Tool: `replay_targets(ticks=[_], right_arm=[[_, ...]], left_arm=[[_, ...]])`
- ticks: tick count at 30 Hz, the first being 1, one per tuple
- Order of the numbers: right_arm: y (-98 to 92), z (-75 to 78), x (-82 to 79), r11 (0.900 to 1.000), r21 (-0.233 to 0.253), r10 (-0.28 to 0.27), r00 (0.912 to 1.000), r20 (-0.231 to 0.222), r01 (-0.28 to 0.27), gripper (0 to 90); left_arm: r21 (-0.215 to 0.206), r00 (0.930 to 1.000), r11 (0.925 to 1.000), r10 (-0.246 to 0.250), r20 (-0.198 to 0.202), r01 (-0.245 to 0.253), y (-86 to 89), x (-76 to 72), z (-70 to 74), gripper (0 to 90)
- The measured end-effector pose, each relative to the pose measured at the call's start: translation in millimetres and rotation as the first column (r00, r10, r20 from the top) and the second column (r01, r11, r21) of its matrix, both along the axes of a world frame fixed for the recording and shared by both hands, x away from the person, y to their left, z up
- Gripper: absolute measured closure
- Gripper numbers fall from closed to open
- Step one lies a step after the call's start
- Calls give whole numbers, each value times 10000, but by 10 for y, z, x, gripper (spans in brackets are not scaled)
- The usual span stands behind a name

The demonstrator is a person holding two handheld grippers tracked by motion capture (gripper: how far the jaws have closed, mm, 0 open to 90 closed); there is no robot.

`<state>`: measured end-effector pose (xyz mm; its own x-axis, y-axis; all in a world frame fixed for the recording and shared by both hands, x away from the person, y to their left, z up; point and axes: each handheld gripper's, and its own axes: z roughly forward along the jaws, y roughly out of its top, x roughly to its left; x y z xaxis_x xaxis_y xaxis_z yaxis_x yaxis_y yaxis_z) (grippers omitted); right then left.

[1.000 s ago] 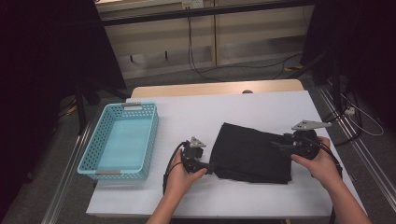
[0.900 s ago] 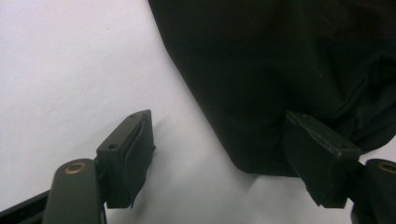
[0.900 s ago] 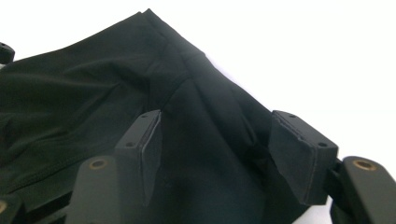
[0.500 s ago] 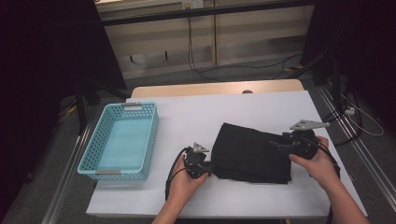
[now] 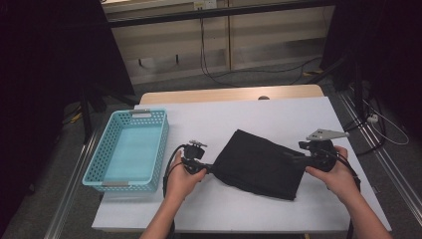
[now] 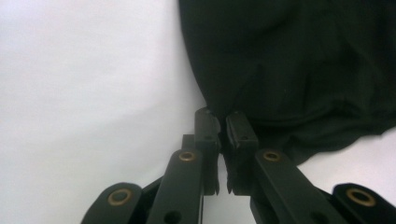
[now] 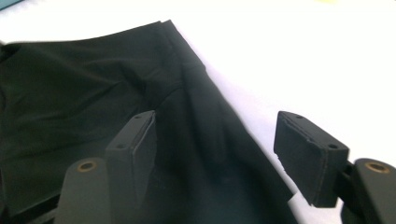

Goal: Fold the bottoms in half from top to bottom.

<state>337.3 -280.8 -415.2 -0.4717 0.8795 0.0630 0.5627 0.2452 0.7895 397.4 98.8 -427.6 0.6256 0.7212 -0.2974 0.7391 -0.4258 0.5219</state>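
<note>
Black cloth (image 5: 261, 167) lies folded flat on the white worktop (image 5: 278, 117), right of centre, its long edges running slantwise. Turquoise basket (image 5: 130, 149) sits well apart at the worktop's left side.

My left gripper (image 5: 199, 166) is at the cloth's left corner. In the left gripper view the jaws stand nearly together, only a thin slit between them, tips (image 6: 224, 126) at the cloth's (image 6: 299, 65) edge; a sliver of fabric seems caught there, so I read it as clenched on the cloth corner.

My right gripper (image 5: 304, 157) is at the cloth's right end, hand (image 5: 338, 172) wrapped around its body, grey plate on top. In the right gripper view the jaws stand wide apart, released: one pad (image 7: 140, 140) over the dark fabric (image 7: 70, 116), the other (image 7: 308, 154) over bare white worktop, the cloth's edge running between them.
</note>
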Motion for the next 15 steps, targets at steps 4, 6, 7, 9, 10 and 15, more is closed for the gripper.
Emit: replay_targets(ticks=[4, 6, 7, 9, 10, 15], right_arm=[[59, 15, -14, 10000, 45, -4, 9999, 173, 4, 260], [92, 12, -23, 10000, 42, 31, 9998, 189, -32, 247], [116, 5, -24, 10000, 64, 68, 9997, 215, -69, 237], [173, -16, -26, 9999, 35, 162, 9997, 160, -163, 230], [207, -29, -26, 9997, -20, 236, 9996, 149, -236, 221], [383, -101, -11, 9987, -17, 517, 9986, 68, -517, 213]], left_arm=[[326, 9997, 9992, 214, -119, -210, 145, 225, 49, 852], [505, 9990, 9979, 421, -115, -415, 185, 334, 62, 852], [677, 9991, 9969, 407, -124, -397, 203, 391, 70, 852], [772, 9979, 9950, 641, 33, -641, 212, 487, 93, 852], [824, 9973, 9939, 724, 122, -731, 215, 535, 108, 852], [1033, 9907, 9860, 1266, 493, -1312, 283, 768, 200, 853]])
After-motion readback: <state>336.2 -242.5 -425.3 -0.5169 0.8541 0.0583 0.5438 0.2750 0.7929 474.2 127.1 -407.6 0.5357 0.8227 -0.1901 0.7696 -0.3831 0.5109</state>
